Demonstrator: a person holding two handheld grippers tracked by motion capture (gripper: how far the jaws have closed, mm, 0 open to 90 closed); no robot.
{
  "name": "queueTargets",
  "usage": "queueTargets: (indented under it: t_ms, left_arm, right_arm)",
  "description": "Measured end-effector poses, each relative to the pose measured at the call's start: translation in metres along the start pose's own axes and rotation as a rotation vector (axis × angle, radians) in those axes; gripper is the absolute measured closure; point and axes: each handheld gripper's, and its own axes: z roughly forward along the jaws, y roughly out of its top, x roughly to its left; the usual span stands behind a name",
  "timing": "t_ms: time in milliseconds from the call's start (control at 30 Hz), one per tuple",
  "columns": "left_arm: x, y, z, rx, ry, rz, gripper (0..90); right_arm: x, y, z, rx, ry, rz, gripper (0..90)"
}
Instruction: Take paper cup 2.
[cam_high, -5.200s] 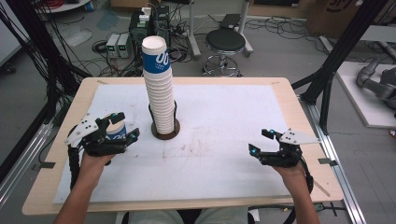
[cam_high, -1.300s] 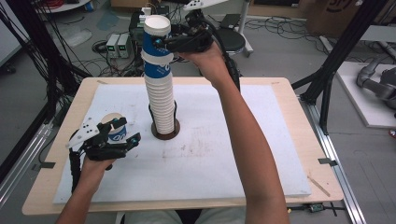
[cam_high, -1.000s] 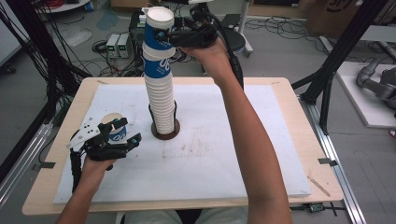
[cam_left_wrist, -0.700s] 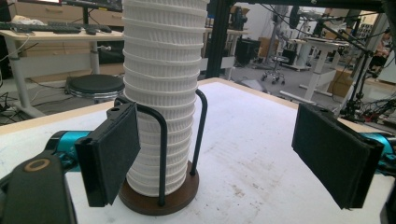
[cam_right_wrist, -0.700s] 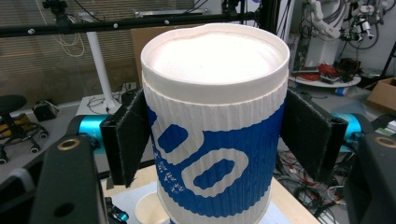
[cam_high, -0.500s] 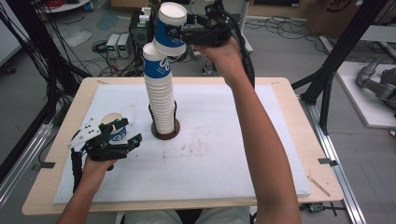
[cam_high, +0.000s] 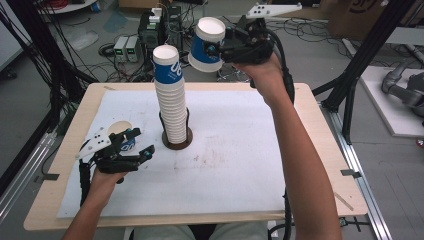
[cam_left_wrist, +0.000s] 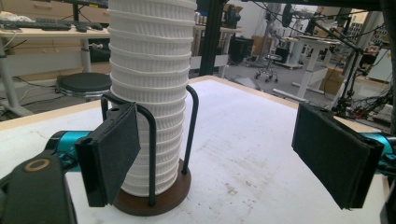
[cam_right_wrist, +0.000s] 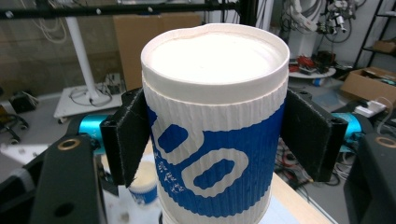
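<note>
While the right gripper (cam_high: 216, 50) clamps the inverted cup (cam_high: 206, 44) at upper centre, any slackening drops it onto the cup stack (cam_high: 172, 100); the left gripper (cam_left_wrist: 215, 154) waits wide-jawed at lower left.

table (cam_high: 320, 150): wood | white sheet (cam_high: 240, 150) | cup stack (cam_high: 172, 105) in holder (cam_high: 176, 144) | 1 cup (cam_high: 127, 142)
</note>
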Motion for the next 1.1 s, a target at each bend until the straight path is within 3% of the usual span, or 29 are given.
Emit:
queueTargets:
  t_ms: [467,800,1100]
  left_arm:
    - [-0.003,-0.003,0.003,0.001,-0.007,0.003,15.3]
    - [-0.006,-0.005,0.006,0.009,-0.022,0.017,15.3]
    - [-0.01,-0.005,0.008,0.006,-0.031,0.021,15.3]
  right_arm:
    - [-0.004,-0.061,-0.04,0.04,-0.047,-0.003,28.4]
    - [0.004,-0.111,-0.052,0.101,-0.065,-0.01,28.4]
    - [0.007,-0.149,-0.063,0.104,-0.079,0.013,28.5]
